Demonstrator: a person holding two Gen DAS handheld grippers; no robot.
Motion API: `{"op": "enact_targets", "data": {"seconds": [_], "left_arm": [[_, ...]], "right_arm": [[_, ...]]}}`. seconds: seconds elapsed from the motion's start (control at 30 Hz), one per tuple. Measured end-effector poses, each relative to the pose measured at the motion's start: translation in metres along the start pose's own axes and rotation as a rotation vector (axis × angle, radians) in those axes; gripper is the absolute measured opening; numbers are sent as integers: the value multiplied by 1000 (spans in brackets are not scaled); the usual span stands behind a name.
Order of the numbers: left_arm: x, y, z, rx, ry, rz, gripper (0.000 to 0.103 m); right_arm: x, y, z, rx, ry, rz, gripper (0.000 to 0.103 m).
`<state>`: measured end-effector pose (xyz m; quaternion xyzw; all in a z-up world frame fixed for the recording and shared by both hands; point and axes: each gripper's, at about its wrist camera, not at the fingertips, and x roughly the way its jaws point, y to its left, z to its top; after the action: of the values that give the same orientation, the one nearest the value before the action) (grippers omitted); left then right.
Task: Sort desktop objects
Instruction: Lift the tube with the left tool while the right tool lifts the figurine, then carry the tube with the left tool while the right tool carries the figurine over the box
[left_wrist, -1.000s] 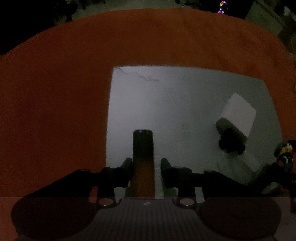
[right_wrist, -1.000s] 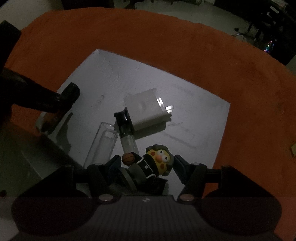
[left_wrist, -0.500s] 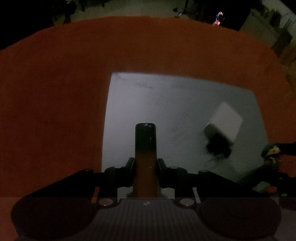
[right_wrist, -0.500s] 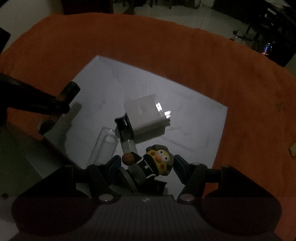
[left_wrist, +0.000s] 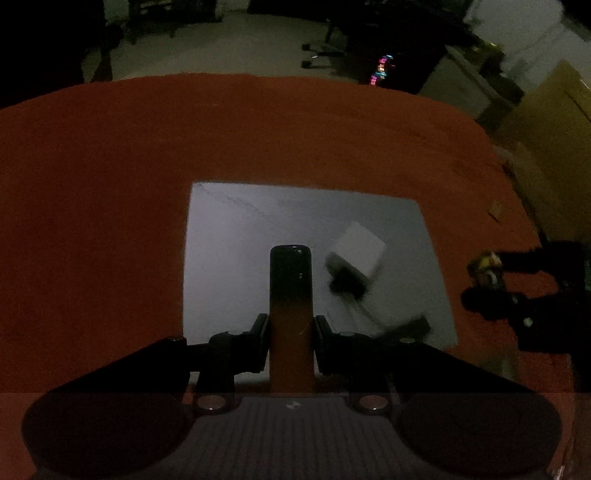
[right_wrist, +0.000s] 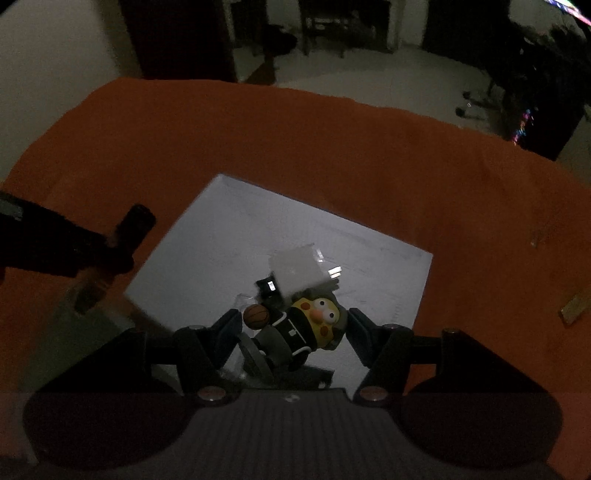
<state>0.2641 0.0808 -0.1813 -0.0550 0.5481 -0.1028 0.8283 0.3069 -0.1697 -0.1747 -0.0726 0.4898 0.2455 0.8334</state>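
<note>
My left gripper (left_wrist: 290, 325) is shut on a black-and-orange tube (left_wrist: 290, 295) and holds it above the near edge of a white board (left_wrist: 258, 229). It also shows at the left of the right wrist view (right_wrist: 133, 225). My right gripper (right_wrist: 291, 325) is shut on a small toy figure (right_wrist: 306, 325) with a yellow face, black shirt and a basketball, lifted above the board (right_wrist: 229, 229). A white charger block (left_wrist: 356, 251) lies on the board, with a black-capped clear tube (right_wrist: 266, 288) beside it.
An orange cloth (left_wrist: 258, 129) covers the table around the board. A small tan scrap (right_wrist: 574, 310) lies on the cloth at the right. Dark room floor and furniture lie beyond the table's far edge.
The left gripper closed on the tube and lifted it. Both grippers rose away from the board, the right one carrying the toy figure up.
</note>
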Motion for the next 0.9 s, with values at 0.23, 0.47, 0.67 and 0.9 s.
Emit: {"op": "enact_targets", "data": {"seconds": [0.23, 0.47, 0.67, 0.9], "left_arm": [[-26, -25, -44, 99, 36, -65, 21], [-20, -32, -94, 137, 138, -63, 21], [-4, -29, -131, 158, 221, -37, 21], [16, -37, -155, 167, 274, -47, 21]], "right_arm": [[-45, 36, -28, -90, 4, 84, 65], [-44, 71, -77, -186, 102, 179, 65], [-10, 88, -119, -225, 218, 187, 65], [29, 95, -151, -258, 314, 134, 65]]}}
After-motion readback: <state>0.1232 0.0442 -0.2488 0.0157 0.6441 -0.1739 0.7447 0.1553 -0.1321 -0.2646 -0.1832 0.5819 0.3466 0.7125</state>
